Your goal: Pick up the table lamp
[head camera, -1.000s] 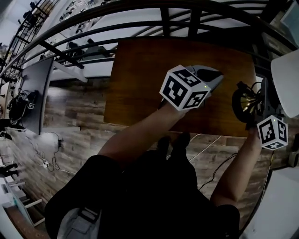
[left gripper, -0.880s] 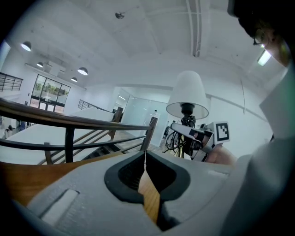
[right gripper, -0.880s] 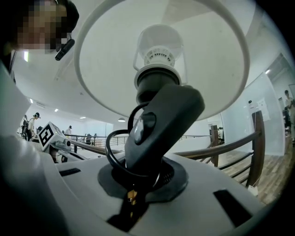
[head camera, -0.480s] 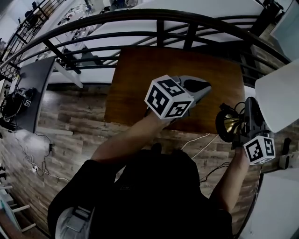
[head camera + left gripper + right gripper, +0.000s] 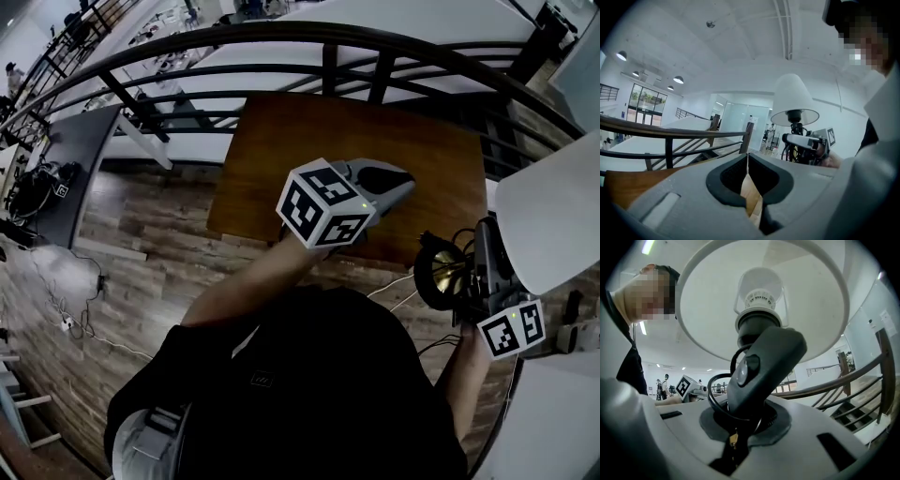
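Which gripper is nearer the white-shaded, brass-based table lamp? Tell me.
Right. The right gripper is clamped on the stem of the white-shaded table lamp; the left gripper, shut and empty, is apart from it, over the brown wooden table.

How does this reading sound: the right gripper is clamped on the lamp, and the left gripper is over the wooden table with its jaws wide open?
One detail is off. The left gripper has its jaws together with nothing between them, as the left gripper view shows. The rest stands: the right gripper is clamped on the lamp, and the left one is over the wooden table.
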Demonstrator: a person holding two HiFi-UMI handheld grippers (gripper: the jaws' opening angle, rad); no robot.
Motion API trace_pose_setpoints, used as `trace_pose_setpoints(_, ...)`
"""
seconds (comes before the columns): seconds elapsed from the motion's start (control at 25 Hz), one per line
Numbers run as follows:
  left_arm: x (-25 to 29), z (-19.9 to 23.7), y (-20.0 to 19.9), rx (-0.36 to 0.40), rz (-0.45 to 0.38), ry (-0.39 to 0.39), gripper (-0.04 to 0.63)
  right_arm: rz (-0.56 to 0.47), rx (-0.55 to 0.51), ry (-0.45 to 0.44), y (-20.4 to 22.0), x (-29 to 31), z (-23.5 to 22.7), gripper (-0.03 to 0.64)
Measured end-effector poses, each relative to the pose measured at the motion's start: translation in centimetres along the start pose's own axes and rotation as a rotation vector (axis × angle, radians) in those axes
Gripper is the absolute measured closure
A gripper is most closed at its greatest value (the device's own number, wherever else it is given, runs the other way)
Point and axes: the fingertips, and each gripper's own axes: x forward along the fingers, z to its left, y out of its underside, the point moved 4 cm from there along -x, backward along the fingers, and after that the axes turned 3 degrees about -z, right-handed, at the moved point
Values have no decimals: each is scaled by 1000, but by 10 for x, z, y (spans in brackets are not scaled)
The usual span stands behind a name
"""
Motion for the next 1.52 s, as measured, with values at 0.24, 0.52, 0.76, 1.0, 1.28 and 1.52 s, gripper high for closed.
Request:
trace_pose_setpoints(0.24, 0, -11, 3, -12, -5, -2, 578, -6, -3, 44, 3, -23, -8, 566)
trace_pose_setpoints(0.52, 7, -23, 6, 2, -10, 33, 578, -33, -14, 79, 1, -37, -16, 568)
trace_pose_setpoints(0.76, 4, -31, -1, 34, -25, 37, 578, -19, -43, 98, -5, -43, -10, 569)
trace_pose_setpoints(1.0, 8, -45, -7, 100, -27, 54, 578, -31, -40, 101, -8, -48, -7, 569)
trace_pose_setpoints(1.28, 14, -44, -13, 38, -36, 100, 578, -31, -24, 104, -8, -46, -10, 569)
trace_pose_setpoints(1.52, 7, -34, -24, 51, -50, 67, 578, -39, -8, 105, -7, -47, -10, 569)
